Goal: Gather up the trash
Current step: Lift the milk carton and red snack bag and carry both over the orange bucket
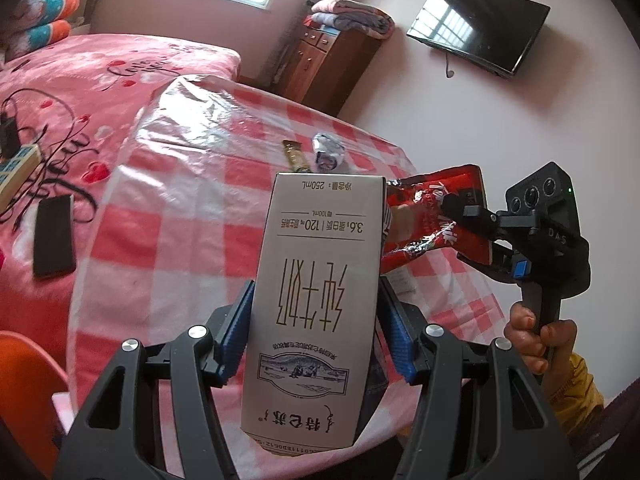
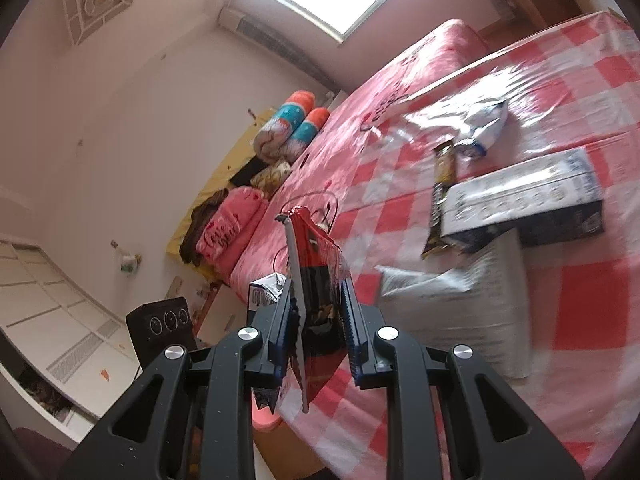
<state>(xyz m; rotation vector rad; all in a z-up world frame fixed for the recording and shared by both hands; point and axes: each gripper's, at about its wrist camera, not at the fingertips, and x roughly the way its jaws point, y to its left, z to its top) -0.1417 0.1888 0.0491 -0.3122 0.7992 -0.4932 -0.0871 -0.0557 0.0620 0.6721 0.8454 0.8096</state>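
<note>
A: Left gripper?
B: Blue pads pressed on both sides of a milk carton, print upside down to the camera. Jaws stand partway apart, clamped on the carton. It is held off the table, tilted away from the camera.

A: Right gripper?
B: Jaws nearly together, pinching a red wrapper. Wrapper stands edge-on between the pads, serrated edge facing the camera. In the left view the same wrapper sits just right of the carton, the right gripper gripping it, a hand on the handle, yellow sleeve behind.

A: Trash on the table?
B: Checked pink cloth under clear plastic. A brown bar wrapper and a crumpled silver-white wrapper lie side by side, near the far edge beyond the carton. Right view shows both, bar wrapper and crumpled wrapper, plus a blue-and-white box on a white pack. Whether the bar wrapper touches the box: cannot tell, blurred.

A: Surroundings?
B: Bed beside the table, phone on it. TV on the wall.
</note>
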